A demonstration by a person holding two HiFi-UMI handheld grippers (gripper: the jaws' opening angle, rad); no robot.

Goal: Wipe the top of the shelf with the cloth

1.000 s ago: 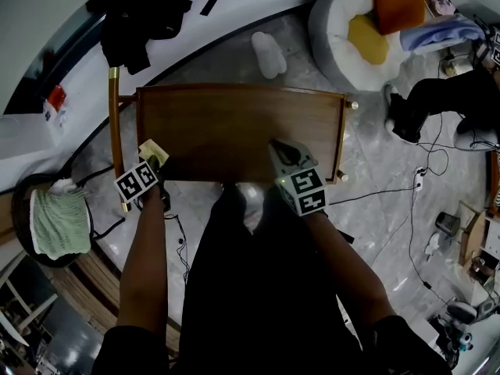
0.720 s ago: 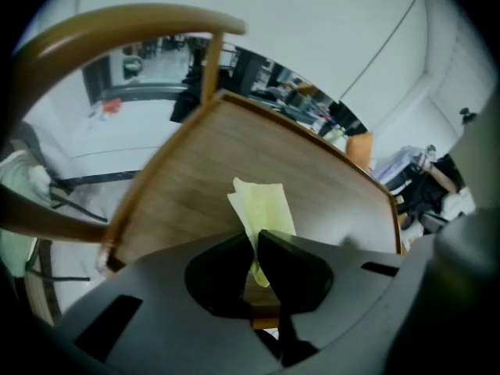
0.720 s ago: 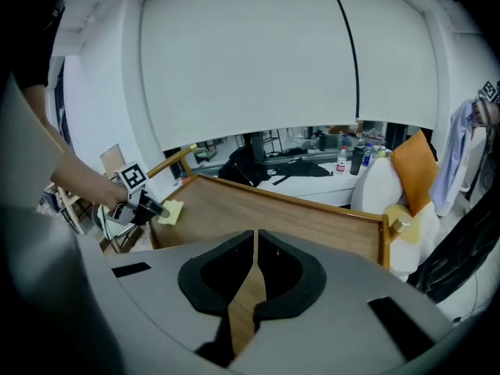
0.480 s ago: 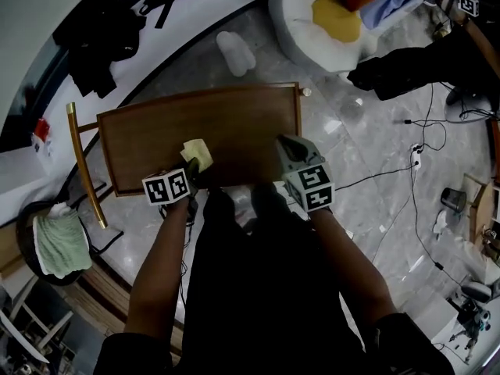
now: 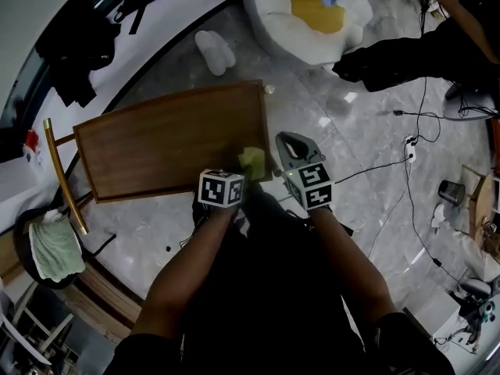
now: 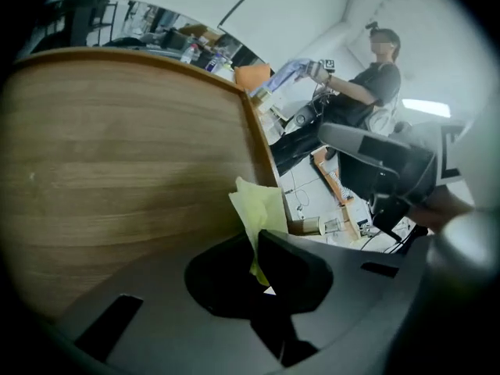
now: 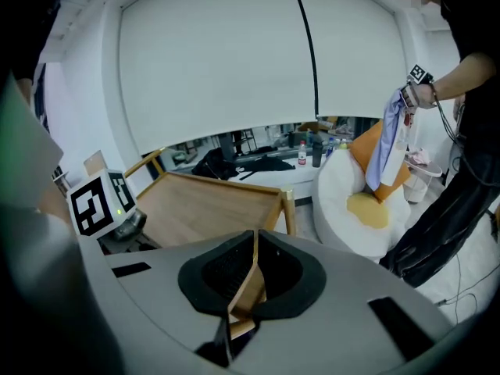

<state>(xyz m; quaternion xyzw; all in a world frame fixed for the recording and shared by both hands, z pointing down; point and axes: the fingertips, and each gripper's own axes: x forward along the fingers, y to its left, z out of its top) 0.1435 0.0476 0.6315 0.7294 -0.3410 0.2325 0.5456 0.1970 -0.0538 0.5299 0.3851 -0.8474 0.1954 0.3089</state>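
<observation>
A pale yellow-green cloth (image 5: 251,161) sits at the 5 o'clock corner of the wooden shelf (image 5: 156,143) top in the head view, close to the near and right edges. The left tool (image 5: 244,170) is at 7 o'clock of the cloth. Its jaws are clamped narrow on the cloth's near part, and the rest of the cloth sticks out ahead of them over the wood. The right tool (image 5: 289,148) is just beside the cloth at 3 o'clock, past the shelf's right edge, with its jaws drawn together and gripping nothing.
</observation>
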